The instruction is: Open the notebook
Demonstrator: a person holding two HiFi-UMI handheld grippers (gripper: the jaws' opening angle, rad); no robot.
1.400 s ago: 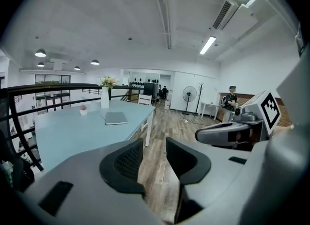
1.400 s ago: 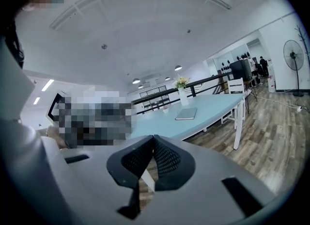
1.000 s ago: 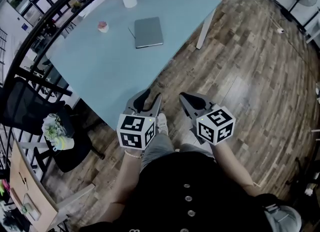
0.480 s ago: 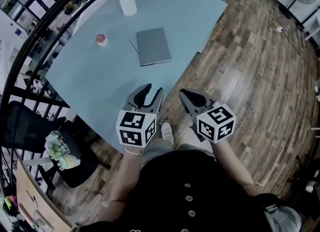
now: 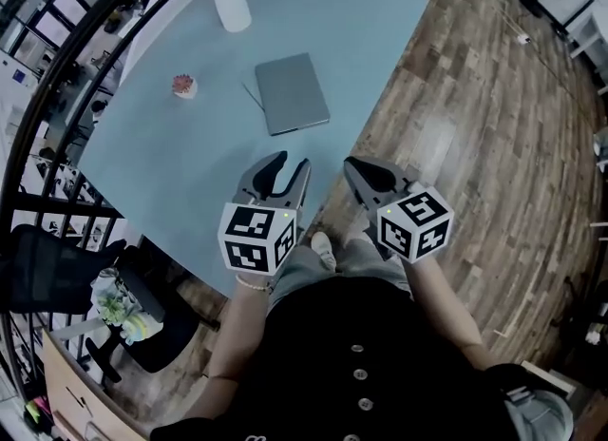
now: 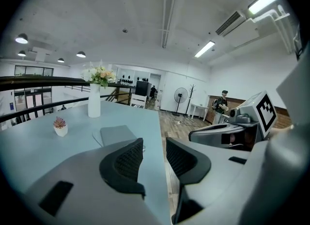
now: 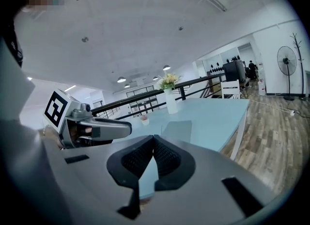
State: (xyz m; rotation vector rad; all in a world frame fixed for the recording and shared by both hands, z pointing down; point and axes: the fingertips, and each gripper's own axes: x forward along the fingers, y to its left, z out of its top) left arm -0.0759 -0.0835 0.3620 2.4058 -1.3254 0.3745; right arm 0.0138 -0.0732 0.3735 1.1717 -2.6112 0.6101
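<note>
The closed notebook [image 5: 292, 93] lies at 12 o'clock on the surface [image 5: 190, 159]. Both claws hang short of it, probably poised to approach: the left claw [image 5: 290, 165] narrowly parted and empty, the right claw [image 5: 354, 164] pinched together on nothing.

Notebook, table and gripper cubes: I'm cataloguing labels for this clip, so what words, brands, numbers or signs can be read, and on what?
None: no text can be read in any view.
The notebook shows a plain grey cover, no title or brand.
The marker cubes carry only black-and-white square patterns, not letters.
The white vase shows no marking.
</note>
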